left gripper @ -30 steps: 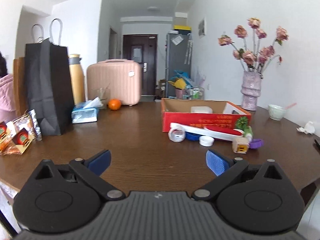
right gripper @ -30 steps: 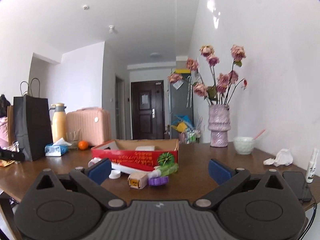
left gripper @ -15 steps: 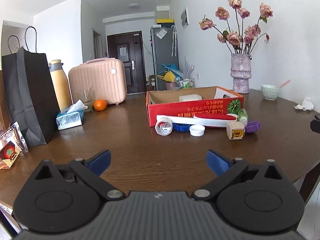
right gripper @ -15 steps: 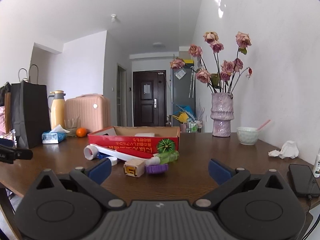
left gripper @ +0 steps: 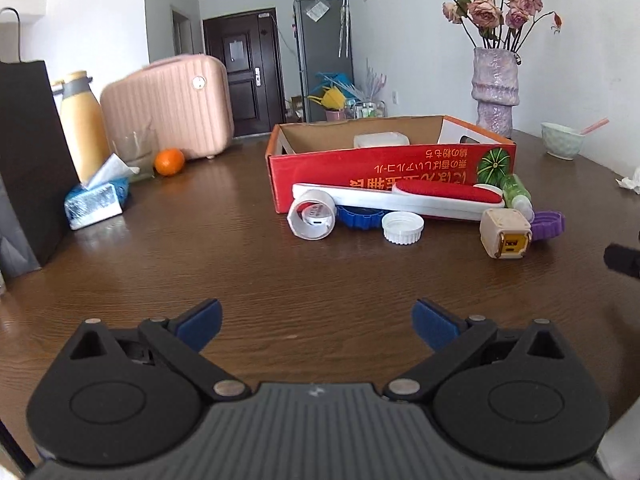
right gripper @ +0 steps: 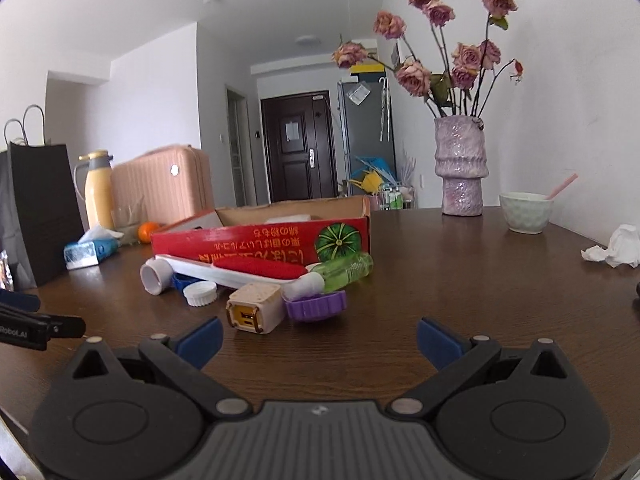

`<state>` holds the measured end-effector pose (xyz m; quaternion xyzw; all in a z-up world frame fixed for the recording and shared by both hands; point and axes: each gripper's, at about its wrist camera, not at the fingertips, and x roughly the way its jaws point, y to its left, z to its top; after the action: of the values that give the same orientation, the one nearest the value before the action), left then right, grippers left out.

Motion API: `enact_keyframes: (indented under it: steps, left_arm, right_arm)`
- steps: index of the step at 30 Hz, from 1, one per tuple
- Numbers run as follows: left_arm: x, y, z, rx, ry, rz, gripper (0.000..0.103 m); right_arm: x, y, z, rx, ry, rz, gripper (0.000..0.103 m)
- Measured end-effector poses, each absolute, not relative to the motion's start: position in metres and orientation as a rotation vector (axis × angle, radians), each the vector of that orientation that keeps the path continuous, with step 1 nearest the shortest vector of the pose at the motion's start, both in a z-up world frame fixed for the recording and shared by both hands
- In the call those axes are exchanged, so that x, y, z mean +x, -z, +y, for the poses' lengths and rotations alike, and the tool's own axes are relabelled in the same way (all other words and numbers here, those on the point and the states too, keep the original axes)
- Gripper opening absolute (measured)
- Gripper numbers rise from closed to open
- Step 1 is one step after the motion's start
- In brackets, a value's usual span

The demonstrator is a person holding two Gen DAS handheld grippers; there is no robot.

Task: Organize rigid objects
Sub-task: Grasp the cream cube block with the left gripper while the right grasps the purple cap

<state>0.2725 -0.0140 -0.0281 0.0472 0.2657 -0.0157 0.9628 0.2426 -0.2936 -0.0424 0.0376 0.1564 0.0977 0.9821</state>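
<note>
Left hand-held gripper [left gripper: 316, 322] agape, empty — right hand-held gripper [right gripper: 318, 338] likewise; clutter beside red box [left gripper: 392, 164].

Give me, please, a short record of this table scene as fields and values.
left tool: open, holding nothing, above bare table
right tool: open, holding nothing
box: red cardboard, open top, a white item inside
in front of box: lint brush, white cap, blue cap, white ring, cube charger, purple cap, green bottle
far right: vase, bowl
</note>
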Motion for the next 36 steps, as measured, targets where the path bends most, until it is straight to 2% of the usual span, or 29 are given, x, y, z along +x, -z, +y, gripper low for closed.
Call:
enact_keyframes:
  steps: [7,10,12,14,17,18,19,21,23,24,32,35,36]
  left_arm:
    - [0.309,0.023,-0.043,0.034,0.146,0.556,0.103]
    - [0.317,0.024,-0.069,0.009,0.259,0.551,0.103]
    - [0.321,0.025,-0.088,0.027,0.316,0.535,0.103]
    - [0.328,0.027,-0.11,0.057,0.345,0.531,0.101]
    - [0.343,0.032,-0.134,0.076,0.346,0.552,0.08]
    - [0.349,0.034,-0.139,0.078,0.348,0.566,0.067]
    - [0.353,0.036,-0.142,0.075,0.348,0.579,0.06]
    - [0.36,0.039,-0.144,0.057,0.337,0.591,0.06]
    - [0.365,0.043,-0.145,0.055,0.32,0.606,0.049]
    - [0.367,0.043,-0.144,0.048,0.331,0.62,0.039]
    - [0.337,0.041,-0.112,0.058,0.295,0.635,0.039]
    - [0.331,0.042,-0.106,0.078,0.268,0.644,0.039]
    - [0.331,0.043,-0.106,0.089,0.269,0.648,0.04]
  right_arm:
    - [0.289,0.04,-0.283,0.03,-0.179,0.42,0.101]
    - [0.313,0.039,-0.291,0.087,-0.205,0.525,0.088]
    - [0.33,0.04,-0.295,0.098,-0.231,0.622,0.075]
    - [0.334,0.036,-0.294,0.011,-0.19,0.611,0.074]
    - [0.337,0.03,-0.303,-0.026,-0.156,0.58,0.073]
    - [0.337,0.029,-0.309,-0.016,-0.146,0.578,0.073]
    - [0.336,0.028,-0.314,-0.009,-0.139,0.573,0.073]
    - [0.332,0.027,-0.321,-0.003,-0.135,0.565,0.073]
    - [0.327,0.027,-0.324,0.004,-0.145,0.56,0.073]
    - [0.327,0.027,-0.327,0.006,-0.158,0.556,0.073]
    - [0.335,0.028,-0.322,0.003,-0.212,0.542,0.073]
    - [0.344,0.035,-0.316,-0.003,-0.198,0.538,0.079]
    - [0.351,0.037,-0.314,-0.006,-0.181,0.576,0.076]
